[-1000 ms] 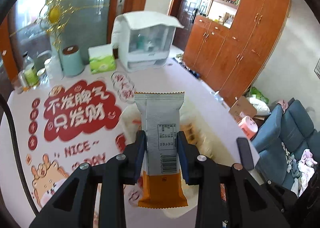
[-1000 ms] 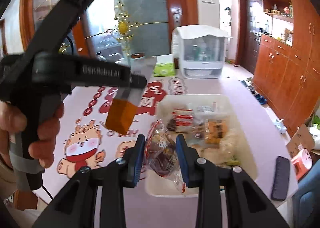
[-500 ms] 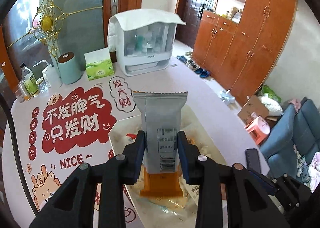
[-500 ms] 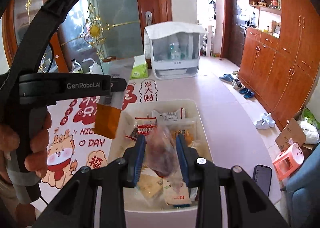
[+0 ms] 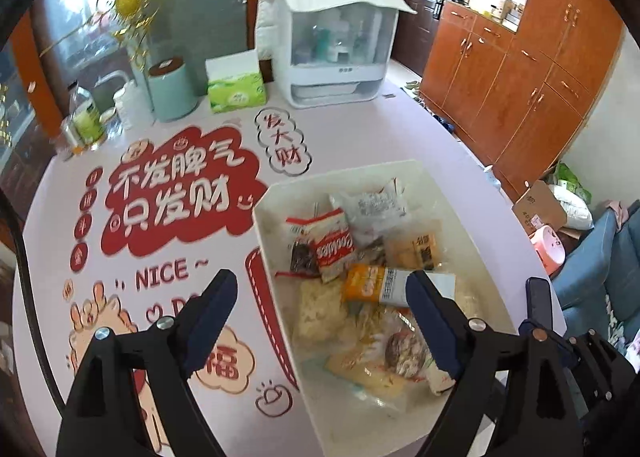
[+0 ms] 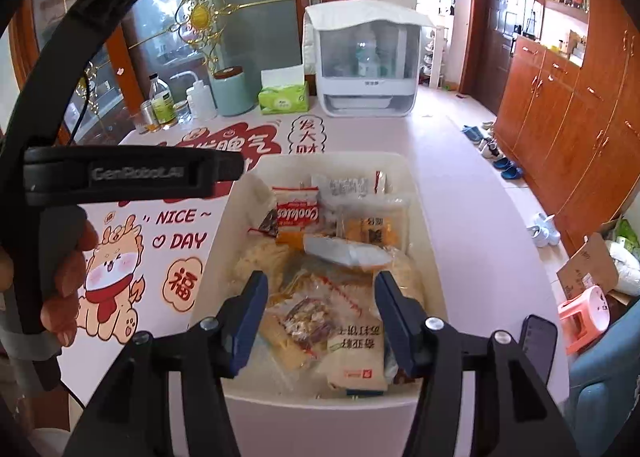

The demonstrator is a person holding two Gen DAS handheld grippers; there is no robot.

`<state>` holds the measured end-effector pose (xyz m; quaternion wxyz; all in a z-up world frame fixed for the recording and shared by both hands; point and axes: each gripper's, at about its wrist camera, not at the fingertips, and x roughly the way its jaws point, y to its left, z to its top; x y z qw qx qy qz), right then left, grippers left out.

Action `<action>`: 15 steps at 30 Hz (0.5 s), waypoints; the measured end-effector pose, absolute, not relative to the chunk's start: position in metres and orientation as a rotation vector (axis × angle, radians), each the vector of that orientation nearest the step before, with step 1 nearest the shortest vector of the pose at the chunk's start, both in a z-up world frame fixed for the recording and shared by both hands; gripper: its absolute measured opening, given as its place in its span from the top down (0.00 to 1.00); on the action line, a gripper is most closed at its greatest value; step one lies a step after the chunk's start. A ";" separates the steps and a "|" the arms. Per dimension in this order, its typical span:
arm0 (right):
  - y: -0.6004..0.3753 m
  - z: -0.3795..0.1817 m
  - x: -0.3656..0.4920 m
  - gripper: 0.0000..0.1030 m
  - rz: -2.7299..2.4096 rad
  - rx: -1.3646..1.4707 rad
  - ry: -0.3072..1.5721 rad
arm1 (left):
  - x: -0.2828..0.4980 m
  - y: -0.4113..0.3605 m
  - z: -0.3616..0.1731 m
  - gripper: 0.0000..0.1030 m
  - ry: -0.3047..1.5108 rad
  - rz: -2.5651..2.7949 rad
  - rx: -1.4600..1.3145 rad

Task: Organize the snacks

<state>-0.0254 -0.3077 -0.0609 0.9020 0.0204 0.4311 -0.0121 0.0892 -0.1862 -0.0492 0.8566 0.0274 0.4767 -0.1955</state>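
On the printed tablecloth (image 5: 172, 197) our white bin (image 6: 424, 217) holds every snack in sight — both left gripper (image 5: 320, 313) and right gripper (image 6: 320, 309) have just been opening, nothing between the jaws.

"NICE ~ DAY" on tablecloth (image 6: 182, 229)

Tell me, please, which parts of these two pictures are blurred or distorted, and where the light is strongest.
Left wrist view: fisheye bends the cabinets; bin sharp, bottles at the far left edge smeared. Right wrist view: strongest light through the glass door; the lettering on the left gripper is blurred; dark vignette in the corners.
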 end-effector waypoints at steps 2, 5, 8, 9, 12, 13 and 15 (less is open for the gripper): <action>-0.307 -0.064 -0.028 0.45 -0.014 0.053 0.902 | 0.083 -0.178 -0.052 0.16 1.015 -0.420 0.034; -0.306 -0.067 -0.031 0.45 0.007 0.079 0.912 | 0.076 -0.170 -0.053 0.12 1.022 -0.425 0.015; -0.303 -0.069 -0.035 0.45 0.019 0.094 0.918 | 0.066 -0.164 -0.050 0.12 1.024 -0.414 0.020; -0.302 -0.070 -0.036 0.45 0.022 0.099 0.920 | 0.063 -0.161 -0.049 0.12 1.018 -0.414 0.020; -0.299 -0.071 -0.041 0.45 0.035 0.117 0.927 | 0.053 -0.154 -0.045 0.11 1.008 -0.405 0.019; -0.298 -0.071 -0.042 0.45 0.041 0.123 0.931 | 0.048 -0.150 -0.043 0.11 1.005 -0.399 0.019; -0.294 -0.071 -0.045 0.45 0.049 0.126 0.938 | 0.041 -0.143 -0.041 0.11 0.998 -0.386 0.018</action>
